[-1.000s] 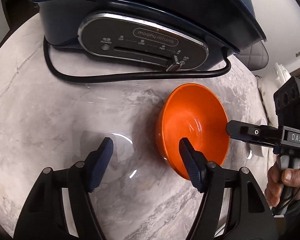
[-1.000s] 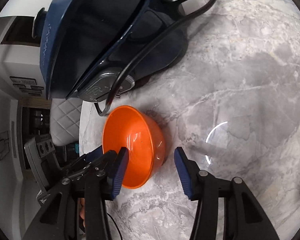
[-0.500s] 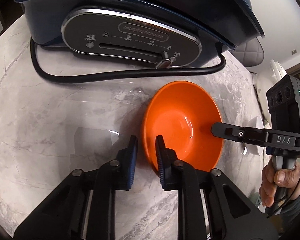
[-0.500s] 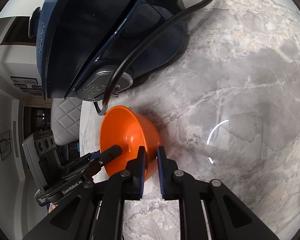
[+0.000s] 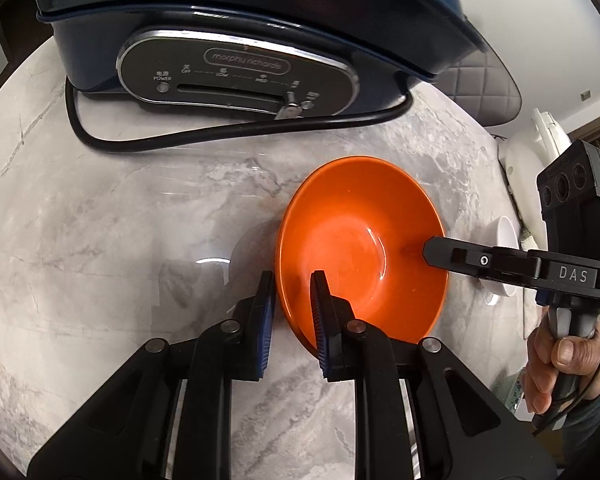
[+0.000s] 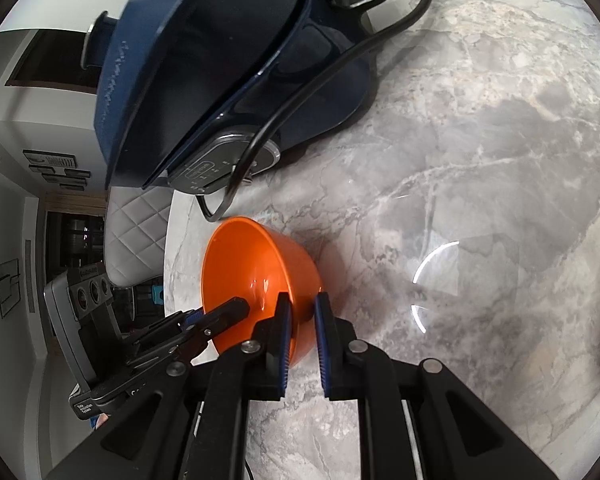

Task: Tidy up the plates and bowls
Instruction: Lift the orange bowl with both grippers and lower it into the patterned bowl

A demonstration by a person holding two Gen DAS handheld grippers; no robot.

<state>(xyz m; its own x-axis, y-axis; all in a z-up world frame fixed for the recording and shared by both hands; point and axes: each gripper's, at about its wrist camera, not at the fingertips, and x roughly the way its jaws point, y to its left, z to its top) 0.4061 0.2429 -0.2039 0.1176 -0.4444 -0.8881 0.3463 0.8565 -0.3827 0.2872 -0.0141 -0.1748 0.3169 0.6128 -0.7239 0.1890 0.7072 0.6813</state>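
An orange bowl [image 5: 364, 240] is on the grey marble table [image 5: 100, 240], in front of a dark blue cooker. My left gripper [image 5: 292, 280] is shut on the bowl's near rim, one pad inside and one outside. My right gripper [image 6: 302, 300] is shut on the opposite rim of the bowl [image 6: 256, 264], which looks tilted in the right wrist view. In the left wrist view the right gripper [image 5: 432, 250] reaches into the bowl from the right, held by a person's hand [image 5: 556, 364]. The left gripper [image 6: 236, 308] shows at the bowl's lower left in the right wrist view.
The dark blue electric cooker [image 5: 240, 20] fills the far side, its black cable [image 5: 220, 136] looping on the table just behind the bowl. A white dish [image 5: 504, 240] sits right of the bowl by the table edge [image 6: 168, 264]. A quilted grey chair [image 5: 488, 84] stands beyond.
Both grippers went from open around the bowl's rim to shut on it. Since then the left gripper has shifted a little with the rim in its grip.
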